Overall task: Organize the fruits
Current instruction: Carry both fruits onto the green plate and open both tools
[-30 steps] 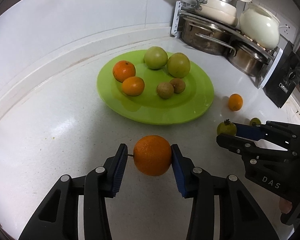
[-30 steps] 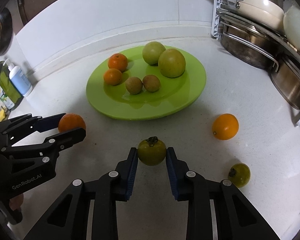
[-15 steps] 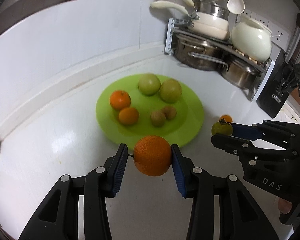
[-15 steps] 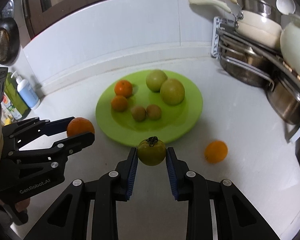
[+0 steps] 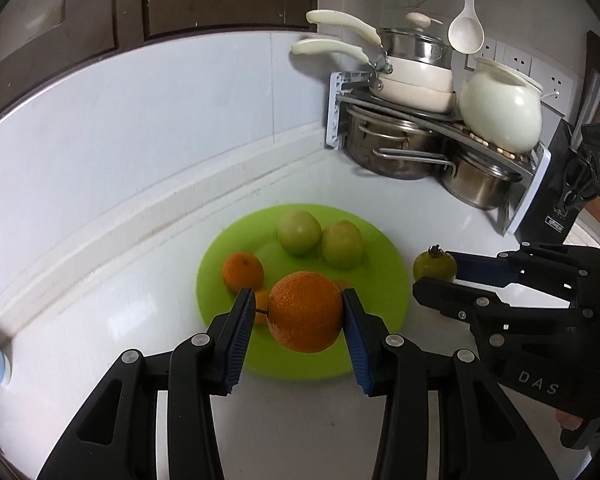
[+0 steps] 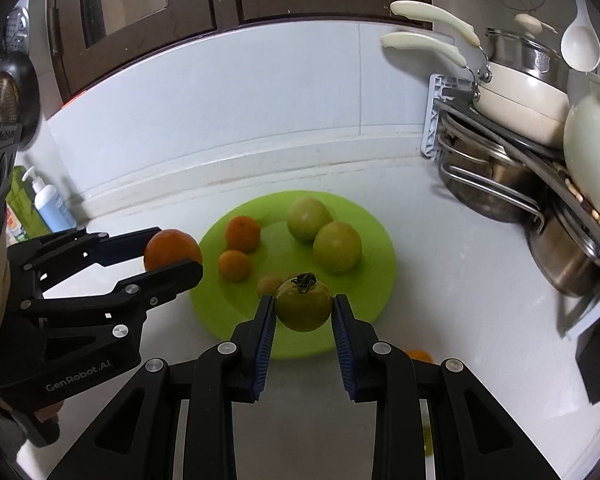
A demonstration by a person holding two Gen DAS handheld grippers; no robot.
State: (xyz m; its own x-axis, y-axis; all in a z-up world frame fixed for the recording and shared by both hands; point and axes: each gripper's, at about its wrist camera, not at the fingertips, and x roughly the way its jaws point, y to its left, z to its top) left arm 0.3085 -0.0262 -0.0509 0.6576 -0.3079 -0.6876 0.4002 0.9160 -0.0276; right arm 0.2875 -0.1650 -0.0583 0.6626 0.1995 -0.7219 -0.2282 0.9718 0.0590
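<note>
My left gripper is shut on a large orange and holds it in the air over the near edge of the green plate. My right gripper is shut on a green persimmon, also lifted over the plate's near rim. The plate holds two green apples, two small oranges and small brown fruits, partly hidden. Each gripper shows in the other's view: right, left.
A rack of steel pots and white pans fills the back right corner. A small orange lies on the white counter behind my right gripper's finger. Soap bottles stand at far left. A black box sits right.
Both grippers have risen with their fruits and moved forward toward the plate. The counter and plate now look farther below. Neither grip has changed.
</note>
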